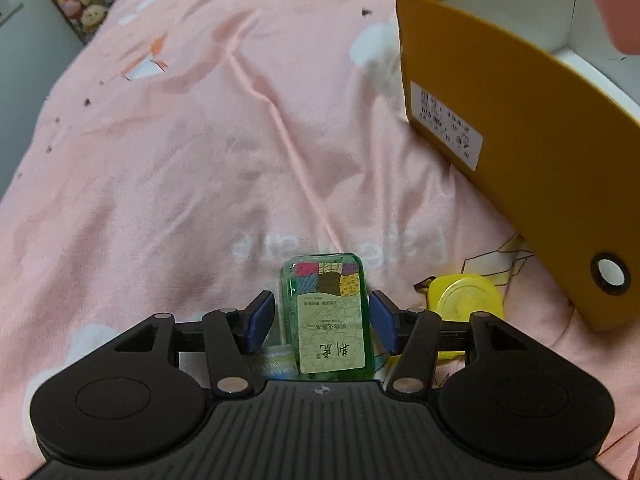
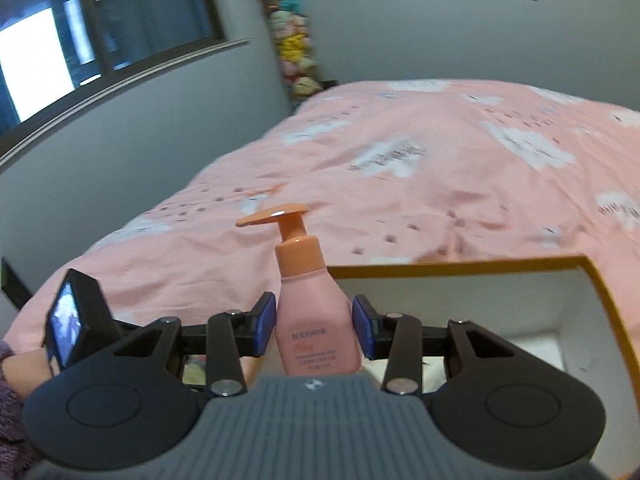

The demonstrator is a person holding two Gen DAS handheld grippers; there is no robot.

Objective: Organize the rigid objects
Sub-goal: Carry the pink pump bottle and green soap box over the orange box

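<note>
In the left wrist view, a green bottle (image 1: 326, 316) with a patterned label stands between the blue pads of my left gripper (image 1: 322, 320); small gaps show on both sides, so the jaws are open around it. A yellow tape measure (image 1: 466, 304) lies just right of it on the pink bedspread. The yellow cardboard box (image 1: 540, 168) with a white inside stands at the right. In the right wrist view, my right gripper (image 2: 316, 324) is shut on a pink pump bottle (image 2: 312, 320), held upright at the near-left edge of the box (image 2: 592, 320).
The pink bedspread (image 1: 200, 160) covers the bed. A grey wall, a window (image 2: 60, 60) and a column of plush toys (image 2: 292, 40) lie behind the bed. A small object with a screen (image 2: 68, 328) sits left of the right gripper.
</note>
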